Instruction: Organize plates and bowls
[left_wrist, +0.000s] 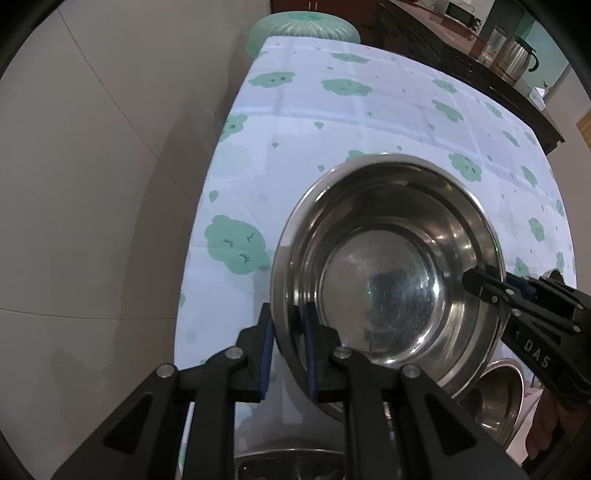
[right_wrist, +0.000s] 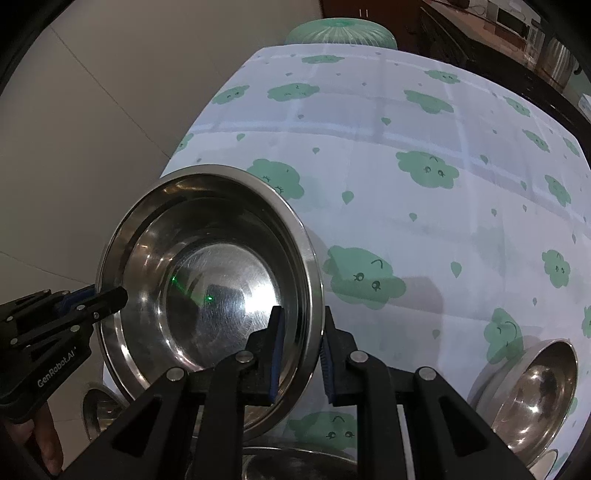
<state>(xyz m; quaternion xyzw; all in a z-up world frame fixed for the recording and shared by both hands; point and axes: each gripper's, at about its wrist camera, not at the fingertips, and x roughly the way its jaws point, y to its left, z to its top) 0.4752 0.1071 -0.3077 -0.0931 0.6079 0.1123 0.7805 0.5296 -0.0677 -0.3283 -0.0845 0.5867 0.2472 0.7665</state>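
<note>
Holding one big steel bowl (left_wrist: 388, 273) with both of my tools, I have it up off the counter (left_wrist: 369, 122) with the cloud cloth. My left tool (left_wrist: 288, 354) is squeezed shut on the bowl's left rim, one pad inside and one pad outside. My right tool (right_wrist: 301, 354) is squeezed shut on the other side of the rim the same way. The bowl tips a bit, and I can see right down into it. It is empty and shiny.

I think the job is only partly done. A smaller bowl (right_wrist: 532, 391) sits alone by the counter's near edge on my right. More steel dishes (right_wrist: 295, 461) peek out under my tools, but I cannot tell how many. Maybe that is the stack. This big bowl has no spot yet, so I have to put it down somewhere. Then the small bowl needs to go with the others too.
</note>
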